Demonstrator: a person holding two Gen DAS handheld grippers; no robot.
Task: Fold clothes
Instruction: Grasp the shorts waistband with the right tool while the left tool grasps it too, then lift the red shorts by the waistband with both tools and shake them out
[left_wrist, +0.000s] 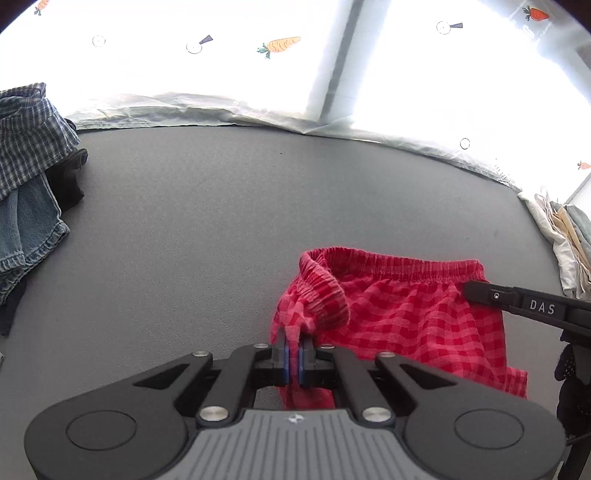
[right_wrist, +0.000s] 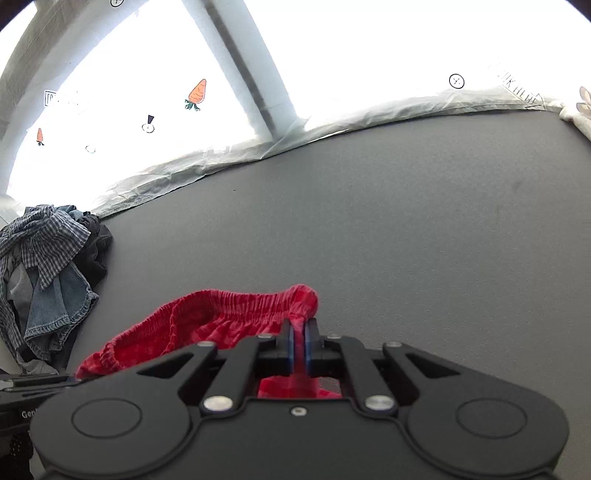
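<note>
both tools are clamped on the red checked shorts (left_wrist: 402, 314) lying on the grey worktop (left_wrist: 221, 221), the left tool (left_wrist: 293, 354) pinching bunched fabric near the waistband's left end, the right tool (right_wrist: 298, 347) pinching its right end, blue pads pressed onto cloth.

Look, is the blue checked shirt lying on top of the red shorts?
No, the blue checked shirt sits in a pile far left, apart from the red shorts.
</note>
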